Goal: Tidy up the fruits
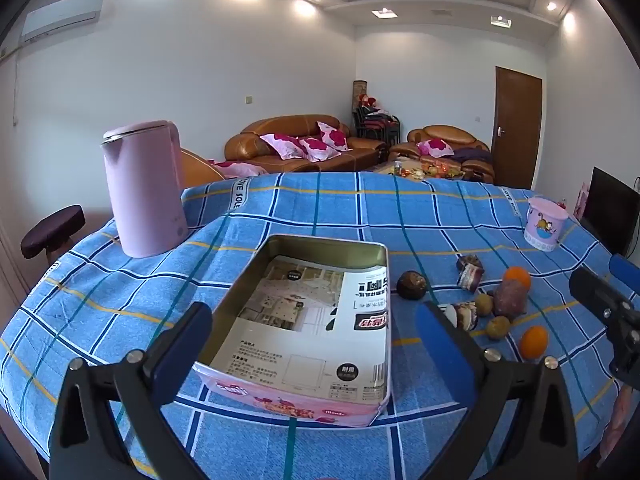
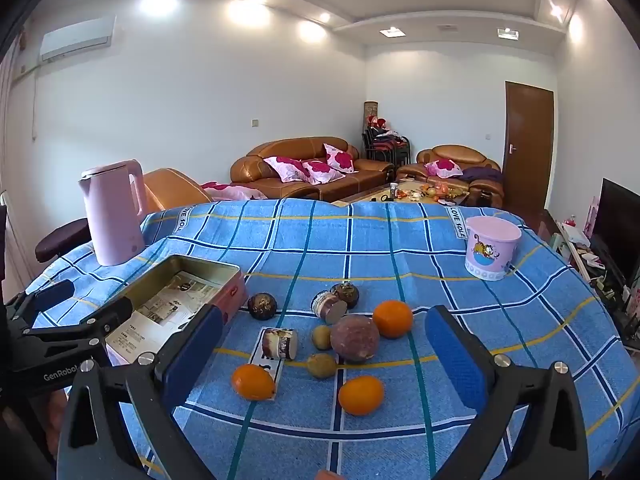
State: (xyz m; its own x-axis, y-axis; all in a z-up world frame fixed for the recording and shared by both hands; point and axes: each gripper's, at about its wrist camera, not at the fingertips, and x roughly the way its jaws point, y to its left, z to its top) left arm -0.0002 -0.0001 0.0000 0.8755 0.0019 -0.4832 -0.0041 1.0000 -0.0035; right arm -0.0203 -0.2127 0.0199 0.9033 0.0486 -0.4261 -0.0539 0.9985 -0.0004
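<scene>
Spread wide and gripping nothing: right gripper (image 2: 322, 344), hovering over the near side of the fruit cluster on the blue checked cloth (image 2: 400, 248). Straight ahead between its fingers: nearest orange (image 2: 361, 395), slightly right of centre, closest pick by the look of it. Round, so no long axis to match. Further oranges at left (image 2: 253, 381) and farther back (image 2: 393, 318); purple-brown fruit (image 2: 354, 337) between. Also spread and empty: left gripper (image 1: 312, 340), poised over the open tin (image 1: 381, 272) at left, holding only printed paper. Right hand clearly nearer the fruit. Oranges bright, smooth, firm-looking.
</scene>
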